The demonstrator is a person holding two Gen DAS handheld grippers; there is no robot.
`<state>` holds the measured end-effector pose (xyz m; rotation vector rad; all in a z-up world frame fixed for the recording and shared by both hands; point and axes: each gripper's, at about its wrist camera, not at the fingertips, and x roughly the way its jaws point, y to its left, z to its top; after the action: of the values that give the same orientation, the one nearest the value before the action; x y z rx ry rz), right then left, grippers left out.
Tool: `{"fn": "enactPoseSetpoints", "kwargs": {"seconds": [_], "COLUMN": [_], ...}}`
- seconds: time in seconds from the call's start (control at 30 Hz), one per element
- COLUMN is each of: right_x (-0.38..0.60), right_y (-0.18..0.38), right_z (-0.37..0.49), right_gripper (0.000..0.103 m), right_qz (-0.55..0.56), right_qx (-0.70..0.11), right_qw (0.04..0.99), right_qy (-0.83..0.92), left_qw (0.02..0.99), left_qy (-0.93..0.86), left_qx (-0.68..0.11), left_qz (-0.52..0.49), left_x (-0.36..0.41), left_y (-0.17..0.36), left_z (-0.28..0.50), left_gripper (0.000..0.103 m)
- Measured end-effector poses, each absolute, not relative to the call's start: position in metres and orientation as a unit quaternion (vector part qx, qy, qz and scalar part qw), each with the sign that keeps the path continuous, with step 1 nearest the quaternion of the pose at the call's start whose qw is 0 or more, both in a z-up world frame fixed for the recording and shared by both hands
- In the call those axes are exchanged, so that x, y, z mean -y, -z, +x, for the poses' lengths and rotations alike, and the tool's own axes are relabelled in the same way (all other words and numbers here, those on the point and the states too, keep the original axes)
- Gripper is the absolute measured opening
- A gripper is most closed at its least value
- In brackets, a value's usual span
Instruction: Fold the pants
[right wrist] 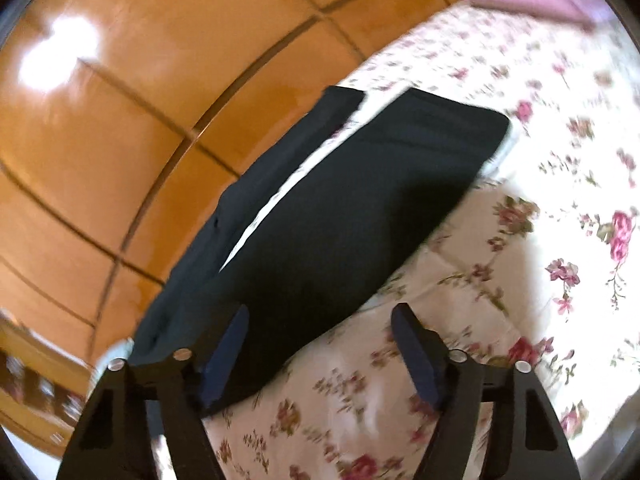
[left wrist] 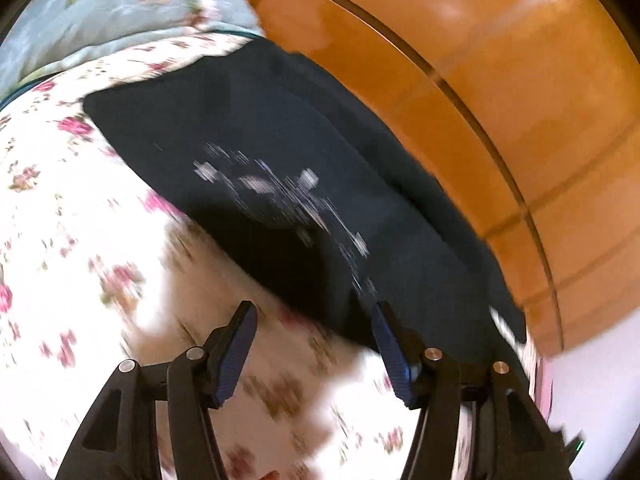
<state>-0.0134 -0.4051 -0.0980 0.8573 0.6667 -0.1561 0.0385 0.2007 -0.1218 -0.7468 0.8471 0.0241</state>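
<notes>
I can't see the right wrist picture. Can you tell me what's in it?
Dark pants lie on a bed with a flowery sheet, right at its edge beside an orange tiled floor. The right gripper is open with nothing between its fingers, one on the pants side, the other over the sheet.

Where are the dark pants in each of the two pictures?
Left wrist view: the dark pants run from upper left to lower right across the middle, ending by the left gripper.
Right wrist view: the pants lie in the middle, reaching down to the right gripper.
Shared landmark: the flowered bedspread under them, with the orange wooden panel beside it.
</notes>
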Motion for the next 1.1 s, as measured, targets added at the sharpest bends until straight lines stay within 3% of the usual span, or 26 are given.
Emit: {"fn": "enactPoseSetpoints", "kwargs": {"seconds": [0.2,0.47,0.53,0.6,0.8,1.0,1.1], "right_x": [0.431,0.442,0.444,0.446,0.442,0.442,0.436], "right_y": [0.121,0.126,0.131,0.139,0.141,0.143,0.141], "right_z": [0.002,0.023,0.024,0.022,0.02,0.02,0.024], "right_gripper": [0.046,0.038,0.029,0.013,0.01,0.008,0.007], "right_qz": [0.472,0.492,0.495,0.502,0.464,0.446,0.423], "right_qx": [-0.305,-0.28,-0.273,-0.266,-0.261,-0.256,-0.26], "right_qw": [0.824,0.822,0.822,0.821,0.844,0.856,0.865], "right_qy": [0.067,0.064,0.061,0.065,0.054,0.05,0.063], "left_qw": [0.853,0.862,0.866,0.872,0.882,0.871,0.873], "left_qy": [-0.02,-0.006,0.001,0.004,0.002,-0.007,-0.015], "left_qx": [-0.365,-0.345,-0.335,-0.323,-0.33,-0.311,-0.314], "left_qz": [-0.373,-0.37,-0.371,-0.369,-0.336,-0.38,-0.374], "left_x": [-0.237,-0.247,-0.248,-0.239,-0.23,-0.243,-0.244], "left_y": [0.129,0.139,0.142,0.14,0.136,0.137,0.137], "left_z": [0.052,0.063,0.061,0.067,0.075,0.076,0.083], "left_gripper": [0.06,0.061,0.061,0.061,0.065,0.065,0.054]}}
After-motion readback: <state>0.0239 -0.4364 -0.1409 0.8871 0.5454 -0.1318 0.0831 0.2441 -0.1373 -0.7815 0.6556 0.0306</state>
